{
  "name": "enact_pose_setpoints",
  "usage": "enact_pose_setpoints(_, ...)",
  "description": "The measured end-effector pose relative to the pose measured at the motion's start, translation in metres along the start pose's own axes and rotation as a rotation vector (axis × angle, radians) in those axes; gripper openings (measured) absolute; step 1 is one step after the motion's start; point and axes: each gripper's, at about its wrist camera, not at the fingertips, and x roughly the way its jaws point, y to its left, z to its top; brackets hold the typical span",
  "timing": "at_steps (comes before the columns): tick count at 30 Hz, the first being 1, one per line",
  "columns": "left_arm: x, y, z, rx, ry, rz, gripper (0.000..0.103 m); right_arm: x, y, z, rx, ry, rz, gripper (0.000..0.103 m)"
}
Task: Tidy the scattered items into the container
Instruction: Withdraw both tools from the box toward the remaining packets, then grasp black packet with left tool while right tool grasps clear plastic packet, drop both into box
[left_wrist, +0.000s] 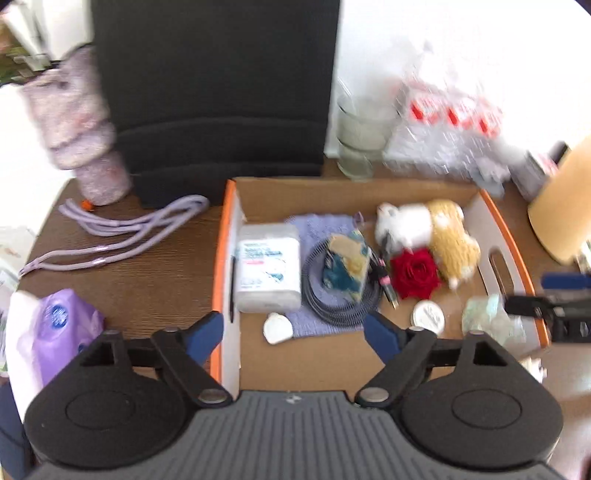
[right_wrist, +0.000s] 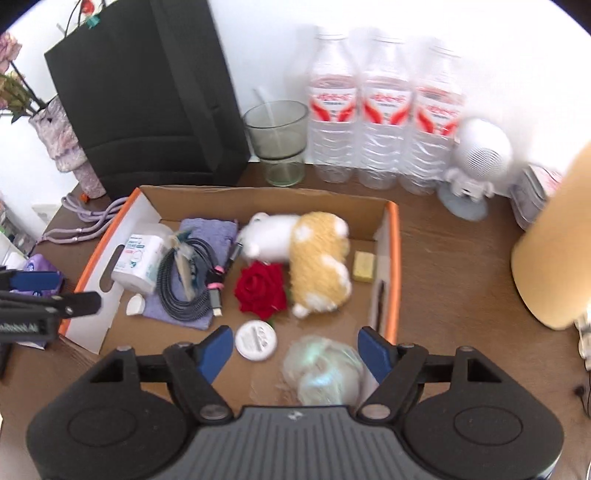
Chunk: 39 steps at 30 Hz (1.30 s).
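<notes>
Between the spread, empty jaws of the right gripper lies a crinkled iridescent packet, inside the cardboard box by its near wall. Just ahead sit a white round tin, a red rose and a plush toy. The left gripper, jaws likewise apart and holding nothing, hovers over the box's near left wall. Left of its jaws, outside the box, a purple tissue pack and, farther off, a lilac cord appear outstanding. Recommend approaching the pack squarely and closing across its narrow side.
</notes>
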Motion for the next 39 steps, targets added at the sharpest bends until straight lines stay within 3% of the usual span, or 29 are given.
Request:
enact_pose_setpoints(2,-0.014,-0.007,-0.014,-0.037,-0.134,0.048,0.099,-0.01,-0.001,-0.01,0.025,-0.072,0.022,0.075)
enact_pose_setpoints(4,-0.032,-0.017,-0.033,-0.014,-0.313,0.039,0.103,-0.025,0.002,-0.023,0.024,-0.212,0.052,0.078)
enact_pose_setpoints(6,-0.044,-0.029,-0.051,0.03,-0.437,0.035,0.103,-0.039,0.005,-0.041,-0.003,-0.385,0.092,0.084)
enact_pose_setpoints(8,-0.051,-0.038,-0.062,0.046,-0.488,0.028,0.103,-0.047,0.009,-0.057,-0.022,-0.499,0.116,0.085)
enact_pose_setpoints(13,-0.064,-0.048,-0.071,0.053,-0.576,0.036,0.103,-0.054,0.017,-0.071,-0.06,-0.596,0.076,0.085)
enact_pose_setpoints(20,-0.08,-0.041,-0.1,0.04,-0.594,0.064,0.103,-0.068,0.023,-0.094,-0.066,-0.641,0.051,0.085)
enact_pose_setpoints(26,-0.119,-0.043,-0.196,0.086,-0.68,0.032,0.103,-0.098,0.028,-0.177,-0.047,-0.663,0.087,0.09)
enact_pose_setpoints(30,-0.119,-0.045,-0.267,0.147,-0.578,-0.017,0.103,-0.104,0.033,-0.247,-0.054,-0.617,0.092,0.092)
enact_pose_setpoints(33,-0.116,-0.042,-0.314,0.12,-0.483,-0.031,0.103,-0.1,0.032,-0.293,-0.013,-0.561,0.084,0.092)
enact_pose_setpoints(37,-0.109,-0.019,-0.339,-0.006,-0.354,-0.056,0.103,-0.096,0.027,-0.337,0.046,-0.466,0.092,0.092)
enact_pose_setpoints(39,-0.106,-0.012,-0.337,-0.028,-0.345,-0.04,0.103,-0.094,0.029,-0.344,0.014,-0.443,0.083,0.09)
